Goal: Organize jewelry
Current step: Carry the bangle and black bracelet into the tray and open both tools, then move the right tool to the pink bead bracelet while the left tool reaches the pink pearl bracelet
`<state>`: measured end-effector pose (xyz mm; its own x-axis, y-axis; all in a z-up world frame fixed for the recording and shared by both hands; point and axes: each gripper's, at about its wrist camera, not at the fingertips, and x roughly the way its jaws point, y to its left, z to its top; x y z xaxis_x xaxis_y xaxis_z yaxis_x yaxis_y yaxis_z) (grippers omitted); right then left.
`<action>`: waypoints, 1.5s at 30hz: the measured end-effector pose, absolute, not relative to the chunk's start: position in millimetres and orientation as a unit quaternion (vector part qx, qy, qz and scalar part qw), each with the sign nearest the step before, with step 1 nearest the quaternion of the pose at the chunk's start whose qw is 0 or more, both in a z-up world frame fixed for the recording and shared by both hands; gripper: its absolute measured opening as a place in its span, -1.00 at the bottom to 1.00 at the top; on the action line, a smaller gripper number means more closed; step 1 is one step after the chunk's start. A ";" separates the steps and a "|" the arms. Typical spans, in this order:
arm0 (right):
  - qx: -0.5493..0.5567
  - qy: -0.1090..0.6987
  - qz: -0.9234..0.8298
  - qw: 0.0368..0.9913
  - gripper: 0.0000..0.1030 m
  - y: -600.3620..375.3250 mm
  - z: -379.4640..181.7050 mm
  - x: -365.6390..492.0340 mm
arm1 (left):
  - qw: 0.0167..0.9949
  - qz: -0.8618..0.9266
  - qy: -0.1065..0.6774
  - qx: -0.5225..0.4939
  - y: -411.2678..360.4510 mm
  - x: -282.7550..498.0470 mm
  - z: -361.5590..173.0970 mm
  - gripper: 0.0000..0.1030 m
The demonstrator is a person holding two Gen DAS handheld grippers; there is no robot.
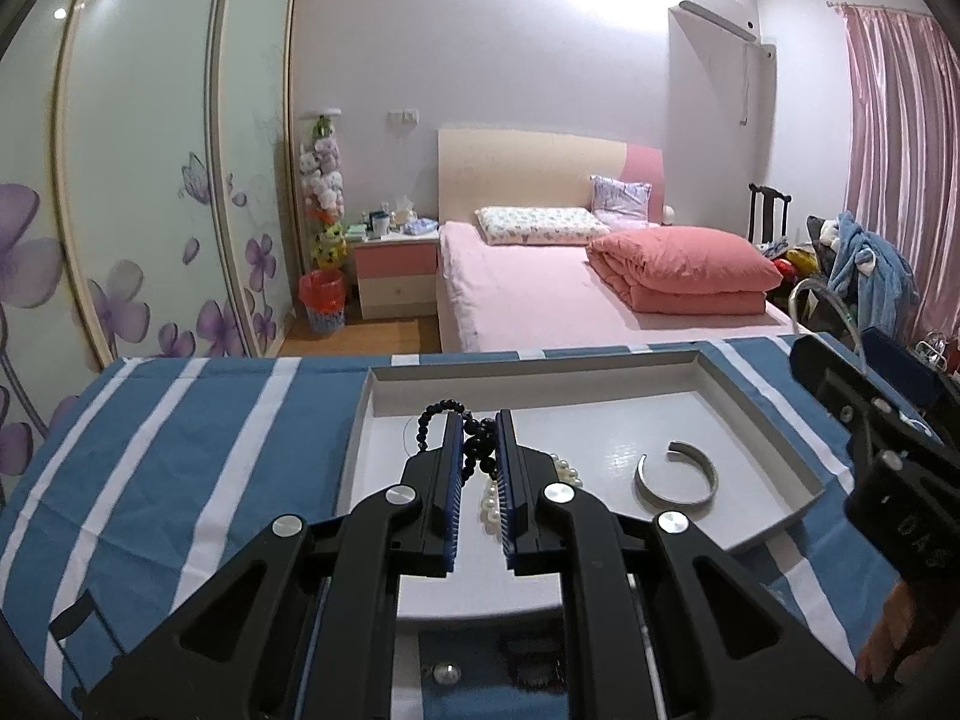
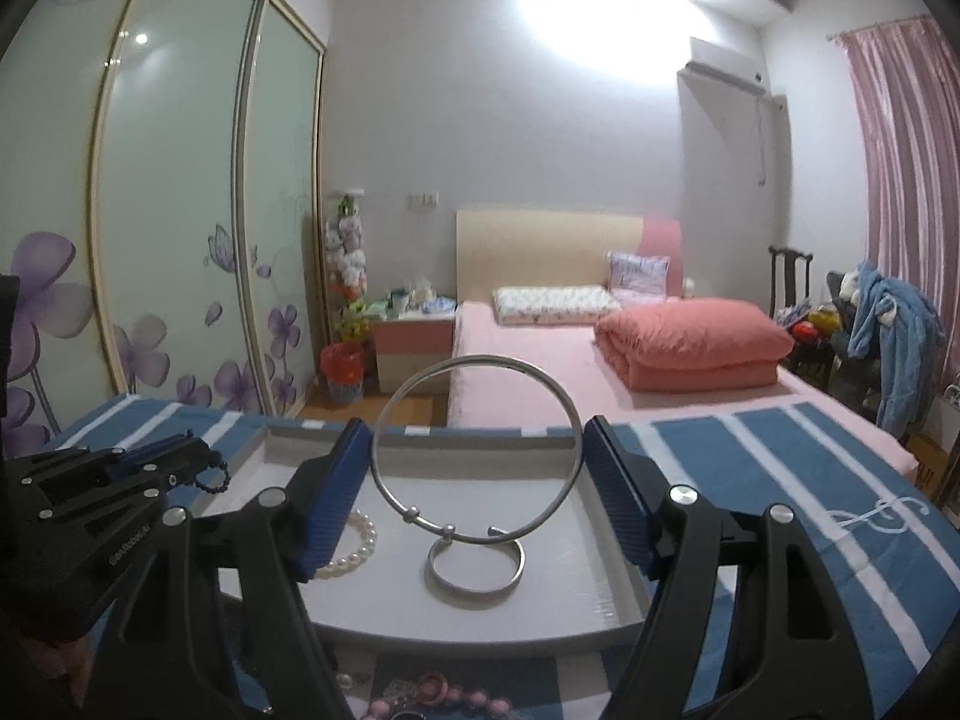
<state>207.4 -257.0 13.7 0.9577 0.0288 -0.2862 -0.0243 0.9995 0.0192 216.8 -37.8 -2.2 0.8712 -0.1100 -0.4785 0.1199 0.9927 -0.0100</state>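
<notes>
The left gripper (image 1: 479, 438) is pinched nearly closed on a black beaded bracelet (image 1: 477, 450), held above the shallow white rectangular tray (image 1: 774, 420) on the blue-and-white striped cloth (image 1: 180, 450). The right gripper (image 2: 477, 474) stands wide, its 2 blue pads (image 2: 336, 498) clasping a thin silver wire bangle (image 2: 477, 450) upright over the tray. Inside the tray lie a white pearl bracelet (image 2: 354, 546) and an open silver cuff (image 2: 477, 567).

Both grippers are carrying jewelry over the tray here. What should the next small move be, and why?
Probably lower both pieces into the white tray and let go. The left gripper is shut on the black bead bracelet; the right gripper holds the thin silver bangle upright above the silver cuff. The pearl bracelet already lies inside, so aim for bare floor.
</notes>
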 end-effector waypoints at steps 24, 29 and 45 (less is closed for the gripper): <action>0.033 0.308 0.048 0.950 0.45 -254.8 -48.2 297.5 | 0.943 -0.084 0.323 -0.021 -33.9 272.0 -36.1 -0.40; 0.042 0.293 0.040 0.954 0.45 -265.3 -37.1 282.3 | 0.947 -0.075 0.310 -0.043 -14.7 260.0 -21.9 -0.40; 0.050 0.351 0.033 0.934 0.02 -309.9 -47.7 202.1 | 0.933 -0.063 0.349 -0.053 27.7 172.2 -32.1 -0.40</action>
